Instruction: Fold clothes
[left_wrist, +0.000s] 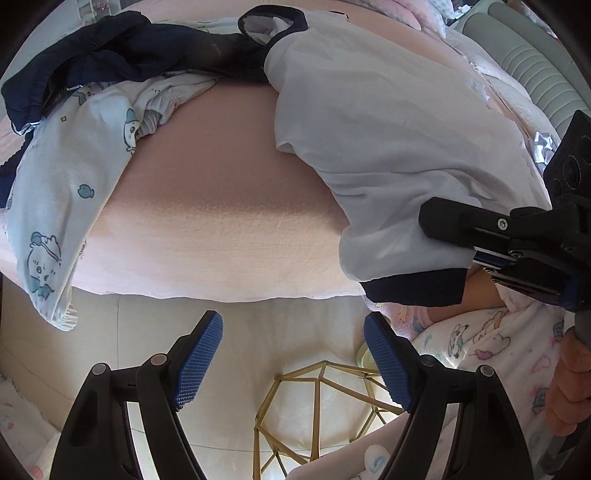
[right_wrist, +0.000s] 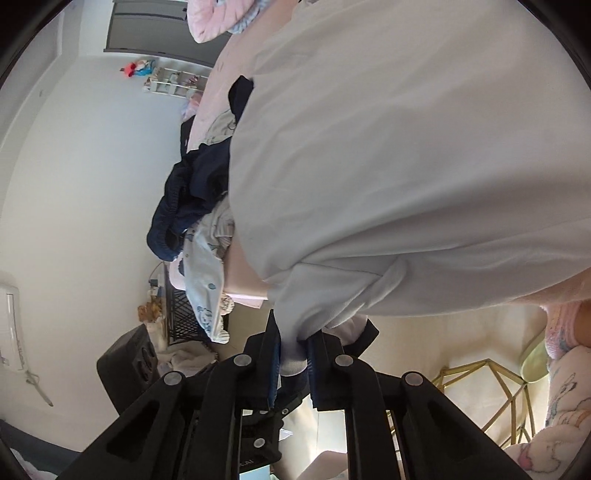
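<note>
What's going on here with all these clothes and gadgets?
A person is folding laundry on a pink bed using a hand-held gripper in each hand. The right hand-held gripper is shut on the edge of a white shirt with navy trim, near one sleeve. The left hand-held gripper is open and holds nothing, hanging just off the bed's edge. A navy garment and a light blue cartoon-print garment lie unfolded nearby.
</note>
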